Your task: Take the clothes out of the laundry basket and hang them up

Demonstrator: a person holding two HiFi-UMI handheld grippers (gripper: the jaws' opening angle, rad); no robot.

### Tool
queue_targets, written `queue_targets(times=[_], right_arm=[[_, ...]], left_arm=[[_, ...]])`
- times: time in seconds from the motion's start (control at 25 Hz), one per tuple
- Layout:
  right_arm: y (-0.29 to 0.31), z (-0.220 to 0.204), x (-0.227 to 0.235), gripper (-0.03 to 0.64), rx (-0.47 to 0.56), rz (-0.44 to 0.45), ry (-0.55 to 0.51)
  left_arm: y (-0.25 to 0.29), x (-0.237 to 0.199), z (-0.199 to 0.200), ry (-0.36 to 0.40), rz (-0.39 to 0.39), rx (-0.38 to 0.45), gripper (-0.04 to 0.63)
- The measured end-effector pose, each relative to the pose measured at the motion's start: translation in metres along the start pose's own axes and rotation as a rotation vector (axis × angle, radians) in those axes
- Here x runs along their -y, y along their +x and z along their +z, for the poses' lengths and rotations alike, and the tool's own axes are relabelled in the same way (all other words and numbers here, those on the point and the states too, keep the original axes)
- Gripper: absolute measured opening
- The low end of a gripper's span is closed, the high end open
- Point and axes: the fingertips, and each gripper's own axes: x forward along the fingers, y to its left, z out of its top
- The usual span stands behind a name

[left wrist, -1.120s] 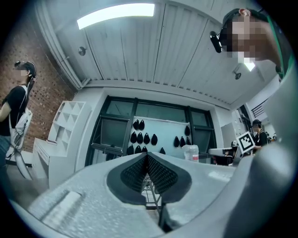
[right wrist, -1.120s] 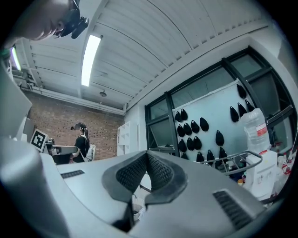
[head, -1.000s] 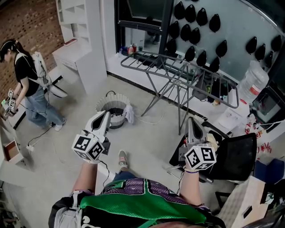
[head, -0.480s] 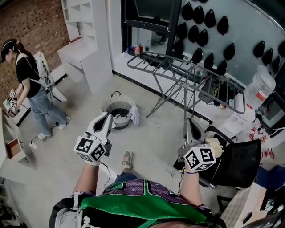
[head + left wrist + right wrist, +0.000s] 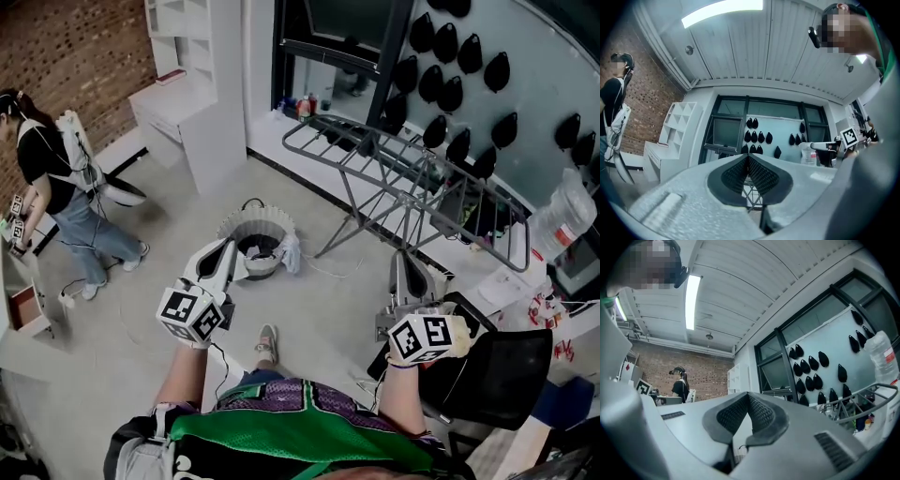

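The round laundry basket (image 5: 246, 228) stands on the floor ahead, with dark clothes inside and a white garment (image 5: 290, 253) draped over its right rim. The grey drying rack (image 5: 412, 176) stands unfolded behind it to the right, and nothing hangs on it that I can see. My left gripper (image 5: 228, 247) is shut and empty, held above the floor just short of the basket. My right gripper (image 5: 403, 257) is also shut and empty, below the rack's near side. In the gripper views the left gripper (image 5: 748, 156) and the right gripper (image 5: 748, 394) show pads pressed together. The rack (image 5: 862, 401) shows at the right.
Another person (image 5: 47, 183) stands at the far left by a shelf. A white shelf unit (image 5: 202, 84) is behind the basket. A black chair (image 5: 492, 366) sits close on my right. A cable (image 5: 323, 272) lies on the floor, and a large water bottle (image 5: 572, 211) stands at right.
The basket and rack have slid down and closer in the head view as I walk toward them. Both grippers travelled along, still shut and empty.
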Motion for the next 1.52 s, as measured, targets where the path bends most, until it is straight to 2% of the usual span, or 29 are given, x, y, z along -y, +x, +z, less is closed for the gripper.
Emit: queue_targets(times=[0.48, 0.92, 1.16, 1.52], right_arm=[[0.167, -0.008, 0.003, 0.000, 0.005, 0.071, -0.029], [0.286, -0.025, -0.007, 0.000, -0.010, 0.041, -0.035], [0.313, -0.040, -0.005, 0.000, -0.018, 0.030, -0.036], [0.329, -0.050, -0.004, 0.001, -0.047, 0.073, -0.018]], left_arm=[[0.088, -0.108, -0.001, 0.006, 0.058, 0.012, 0.017], [0.173, -0.207, 0.005, 0.006, 0.021, -0.003, 0.018], [0.202, -0.232, -0.006, 0.008, 0.000, -0.018, 0.017], [0.201, -0.226, -0.012, 0.022, 0.025, -0.015, 0.024]])
